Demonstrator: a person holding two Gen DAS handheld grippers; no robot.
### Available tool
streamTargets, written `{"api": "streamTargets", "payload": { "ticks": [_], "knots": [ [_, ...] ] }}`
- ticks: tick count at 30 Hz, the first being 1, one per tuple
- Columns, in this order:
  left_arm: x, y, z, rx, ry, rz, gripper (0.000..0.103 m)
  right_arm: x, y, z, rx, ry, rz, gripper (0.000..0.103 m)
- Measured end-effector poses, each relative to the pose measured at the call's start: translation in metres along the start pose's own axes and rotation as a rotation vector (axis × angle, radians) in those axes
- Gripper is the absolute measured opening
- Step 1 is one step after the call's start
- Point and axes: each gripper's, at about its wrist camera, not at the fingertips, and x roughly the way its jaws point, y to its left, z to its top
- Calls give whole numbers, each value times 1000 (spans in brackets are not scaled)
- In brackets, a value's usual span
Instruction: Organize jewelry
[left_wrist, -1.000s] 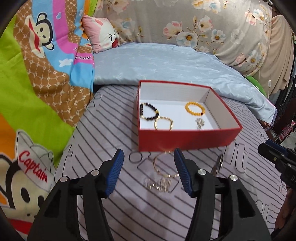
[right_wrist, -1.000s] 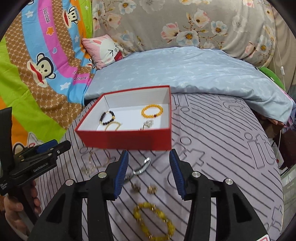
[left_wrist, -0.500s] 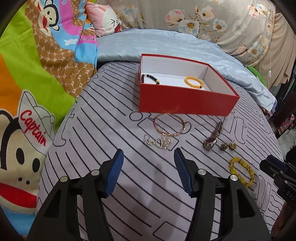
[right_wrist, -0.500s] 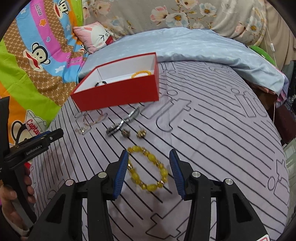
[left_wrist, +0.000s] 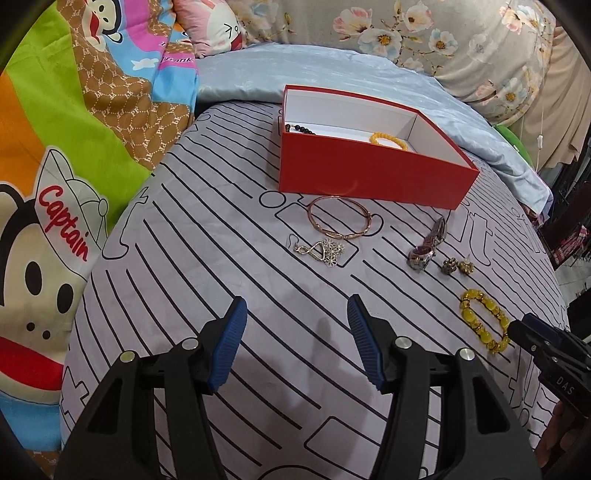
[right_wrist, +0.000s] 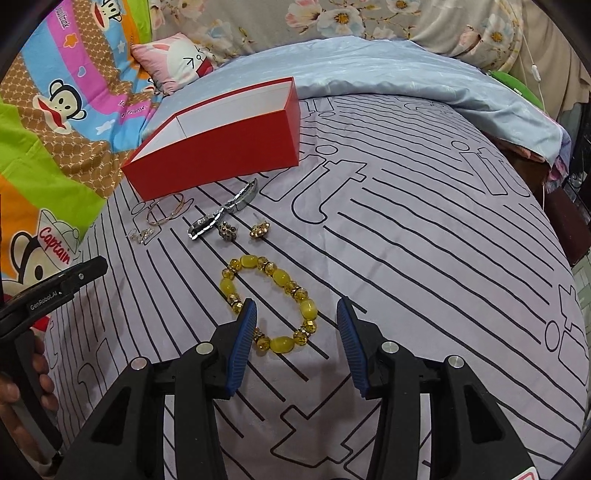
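Note:
A red box (left_wrist: 373, 173) with a white inside stands on the striped bedsheet and holds an orange bead bracelet (left_wrist: 388, 140) and a dark bead bracelet (left_wrist: 301, 128). In front of it lie a rose-gold bangle (left_wrist: 341, 218), a flower necklace (left_wrist: 325, 251), a silver watch (left_wrist: 428, 245), two small earrings (left_wrist: 458, 266) and a yellow bead bracelet (right_wrist: 269, 302). My left gripper (left_wrist: 297, 338) is open and empty, well short of the necklace. My right gripper (right_wrist: 295, 339) is open, just above the near part of the yellow bracelet, which lies between its fingers.
A cartoon monkey blanket (left_wrist: 74, 155) lies along the left side. A light blue quilt (left_wrist: 332, 70) and floral pillows (left_wrist: 424, 33) are behind the box. The bed edge drops off on the right (right_wrist: 561, 206).
Both grippers have pulled back from the red box and lowered toward the sheet. The right gripper has come down over the yellow bracelet. Both stay open.

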Motion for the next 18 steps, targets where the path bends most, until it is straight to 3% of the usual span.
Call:
{"api": "streamTargets", "payload": {
  "ticks": [7, 14, 18],
  "knots": [
    [4, -3, -1, 4, 11, -8, 55, 12, 0, 1, 0, 15, -2, 42],
    [12, 0, -1, -24, 35, -32, 55, 20, 3, 1, -19, 24, -9, 25],
    [15, 2, 2, -34, 38, -36, 55, 21, 4, 2, -26, 30, -8, 10]
  ]
}}
